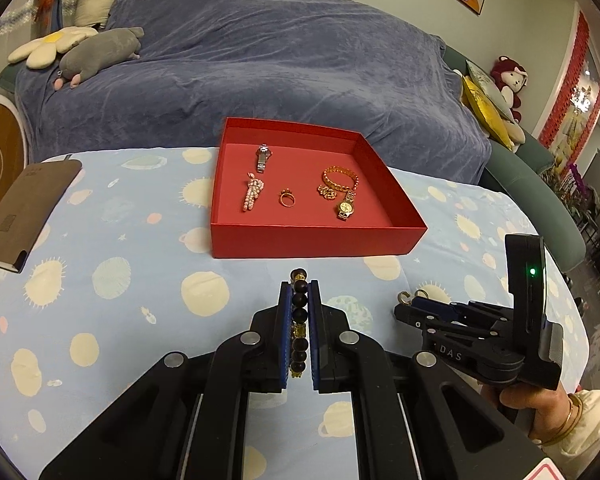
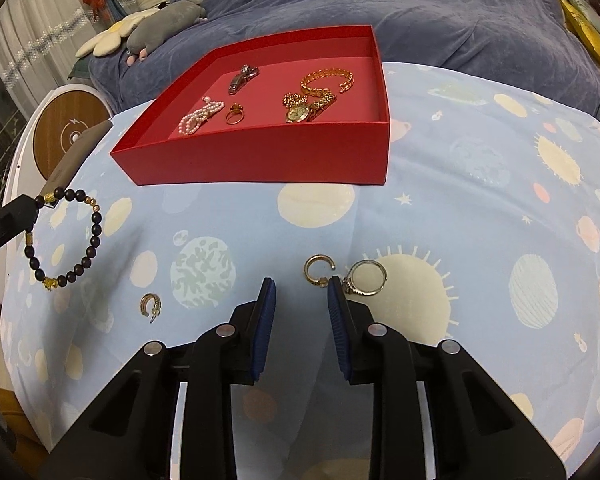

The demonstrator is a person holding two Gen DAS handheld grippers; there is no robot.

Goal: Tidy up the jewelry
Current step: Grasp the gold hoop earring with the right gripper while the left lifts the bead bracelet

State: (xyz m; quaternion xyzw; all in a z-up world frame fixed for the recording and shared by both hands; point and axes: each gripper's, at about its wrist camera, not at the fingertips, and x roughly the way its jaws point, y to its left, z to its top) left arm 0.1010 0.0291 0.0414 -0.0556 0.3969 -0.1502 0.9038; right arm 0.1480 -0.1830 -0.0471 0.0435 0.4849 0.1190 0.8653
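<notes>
My left gripper [image 1: 300, 286] is shut on a dark bead bracelet [image 1: 299, 322] and holds it above the table in front of the red box [image 1: 312, 236]. The bracelet also hangs in the right wrist view [image 2: 94, 232]. The box [image 2: 260, 156] holds a silver watch [image 1: 263, 157], a pearl piece [image 1: 252, 196], a gold ring [image 1: 287, 199], a gold bangle [image 1: 340, 178] and a gold watch [image 1: 346, 208]. My right gripper [image 2: 302, 286] is open and empty, low over the cloth. A gold open ring [image 2: 318, 270] and a silver ring [image 2: 366, 278] lie at its right fingertip. A gold earring [image 2: 151, 305] lies to its left.
The table has a light blue planet-print cloth [image 1: 120, 280]. A brown notebook [image 1: 24, 208] lies at the left edge. A sofa with a blue cover [image 1: 260, 60] and plush toys stands behind the table. A round wooden-topped stool [image 2: 70, 136] is at the left.
</notes>
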